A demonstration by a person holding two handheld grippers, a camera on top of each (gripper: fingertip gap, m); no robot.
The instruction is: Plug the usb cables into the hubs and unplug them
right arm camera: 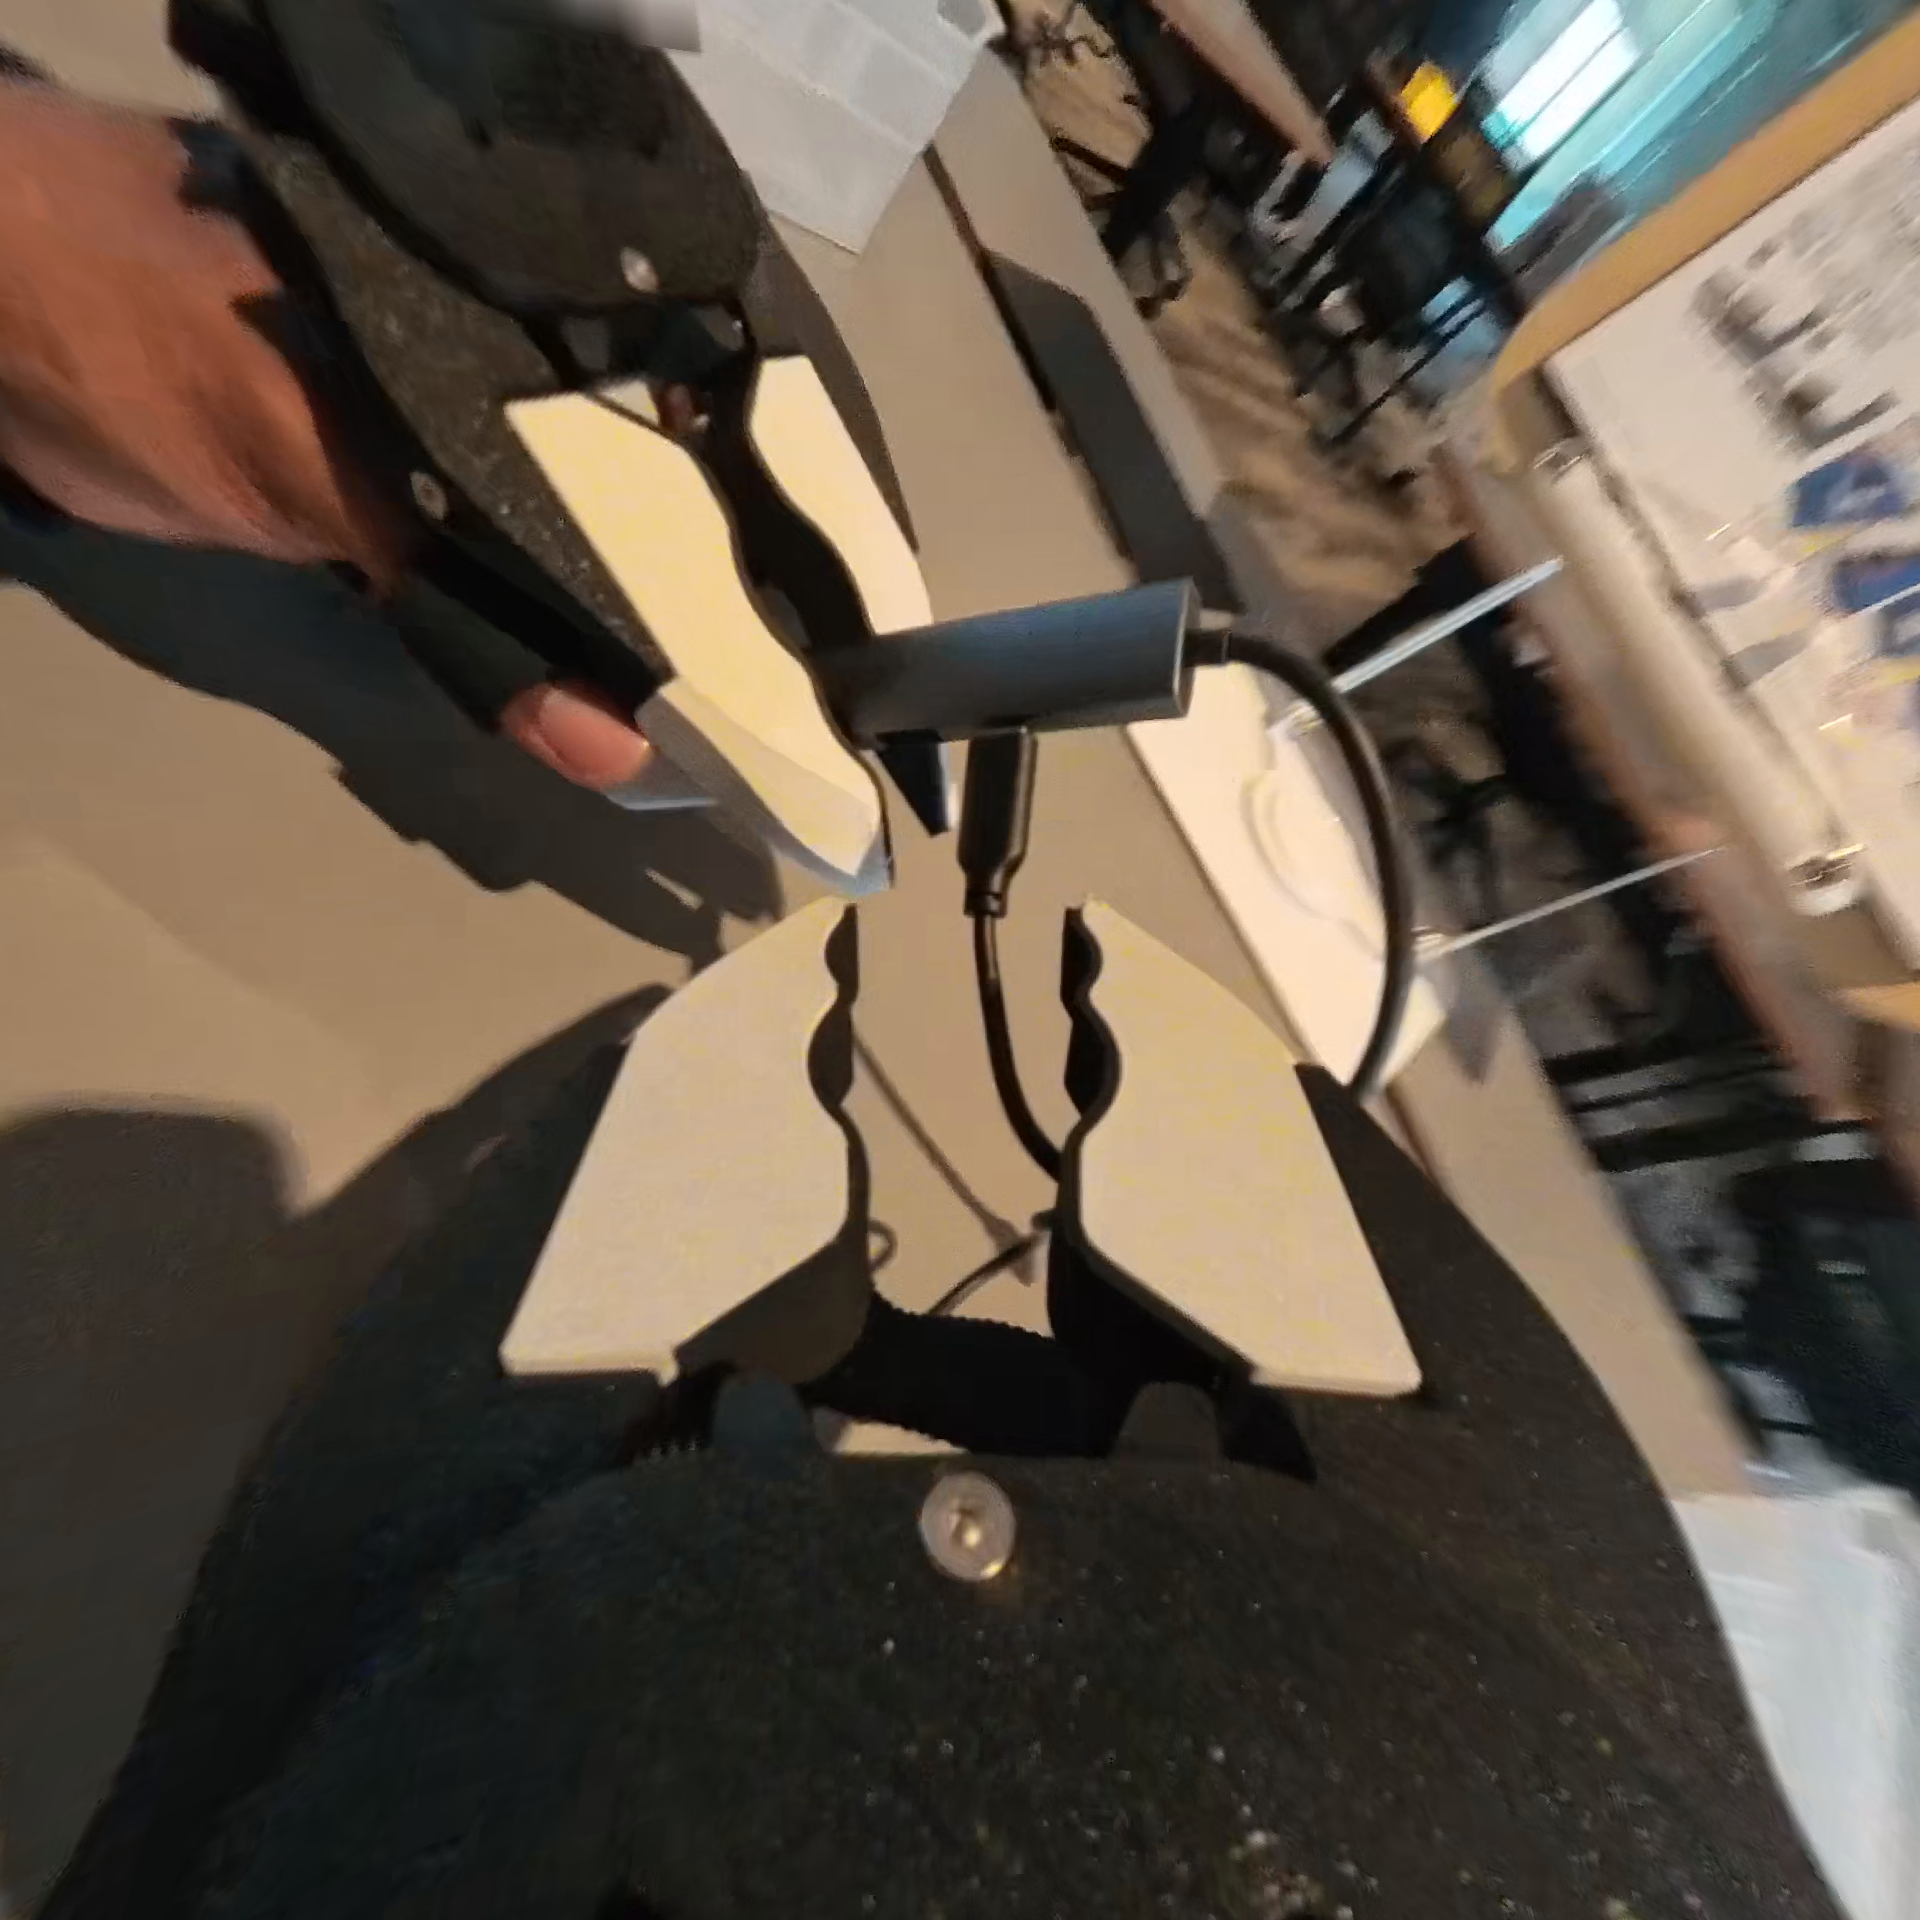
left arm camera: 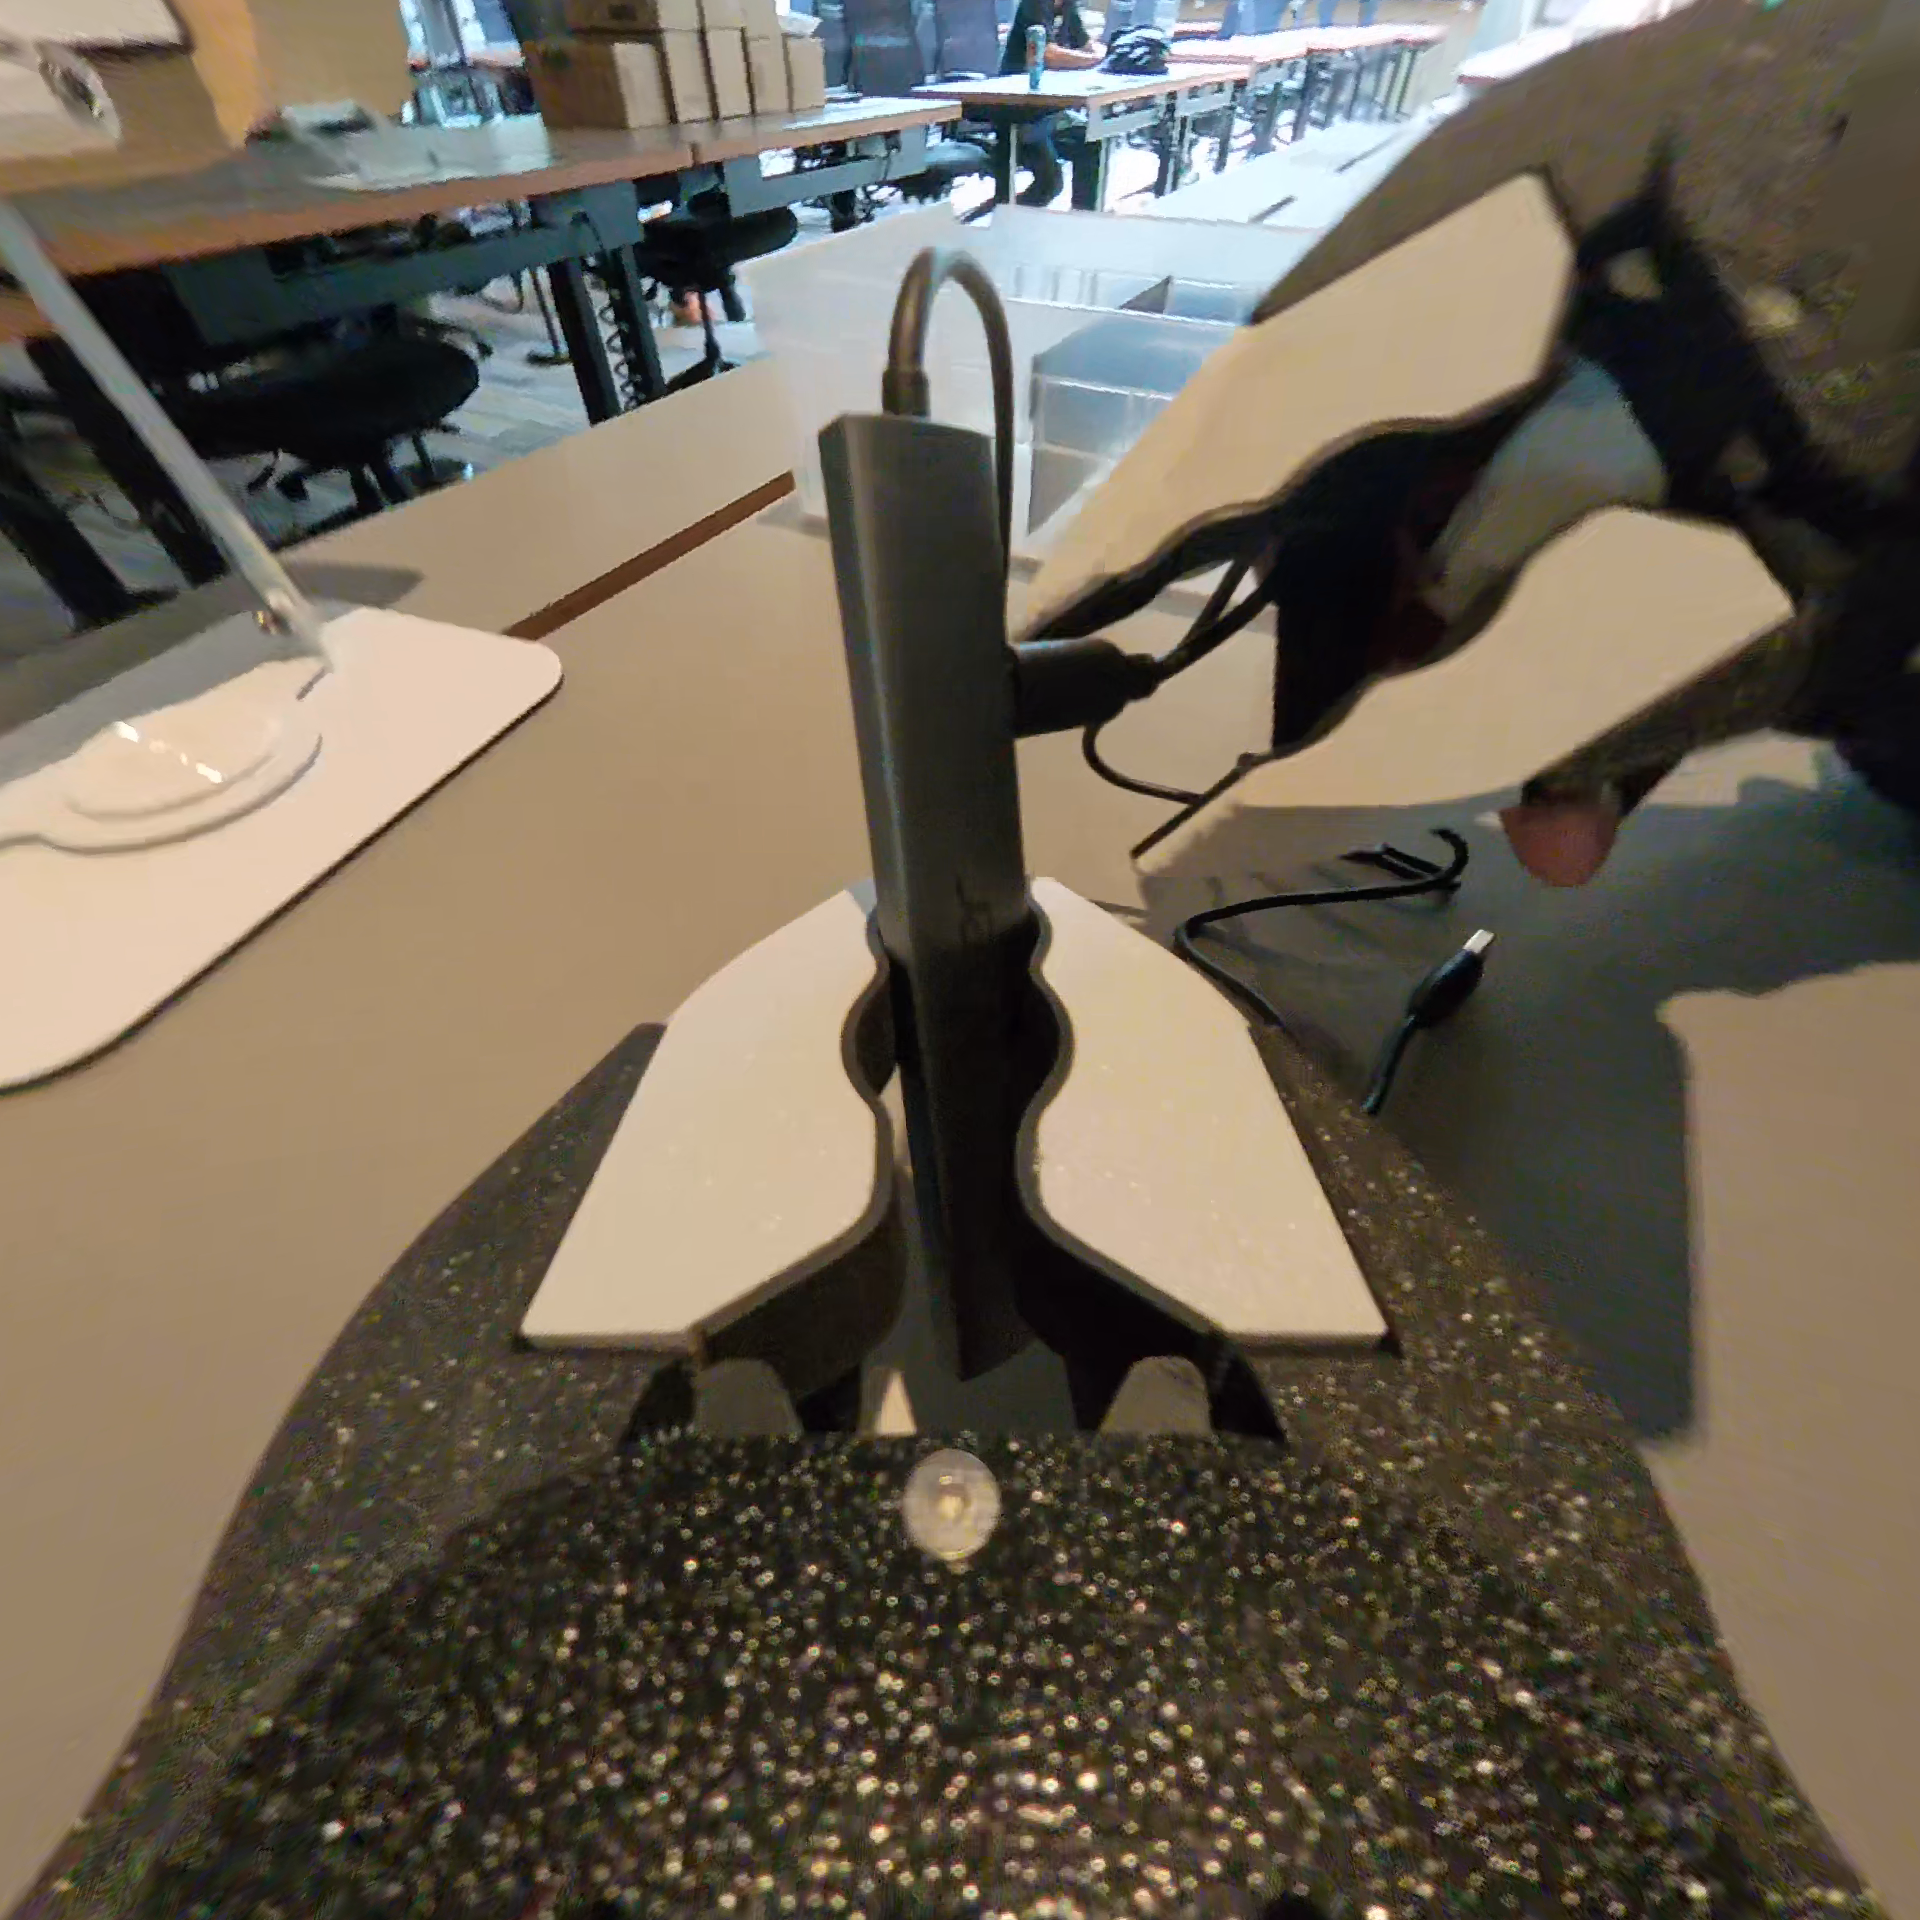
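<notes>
The left claw (left arm camera: 961, 935) is clamped tight on the near end of a dark grey hub (left arm camera: 925, 665), holding it raised above the beige table (left arm camera: 416, 1039), the hub's long body pointing away from the camera. A black plug (left arm camera: 1070, 681) sits in a port on the hub's right side, its thin cable (left arm camera: 1236, 935) drooping down to the table. In the right wrist view the same plug (right arm camera: 997, 821) hangs below the hub (right arm camera: 1018, 670), and its cable (right arm camera: 1003, 1039) runs down through the gap between the two pale fingers (right arm camera: 717, 1174) of the right claw (right arm camera: 961, 920), which stands open with nothing in its grip; whether the cable brushes the right-hand finger cannot be told. In the left view the right claw (left arm camera: 1101, 717) comes in from the right, tips just beside the plug. On the table to the right of the left claw lies a loose cable end with a bare metal connector (left arm camera: 1449, 982), apart from the hub. The hub's own thick lead (left arm camera: 951, 322) arches out of its far end and curves back down. A white pad (left arm camera: 260, 790) with a clear stand rests at the left of the table, and a clear plastic bin (left arm camera: 873, 343) stands beyond the hub. Farther off are desks, office chairs and stacked cardboard boxes (left arm camera: 675, 73).
</notes>
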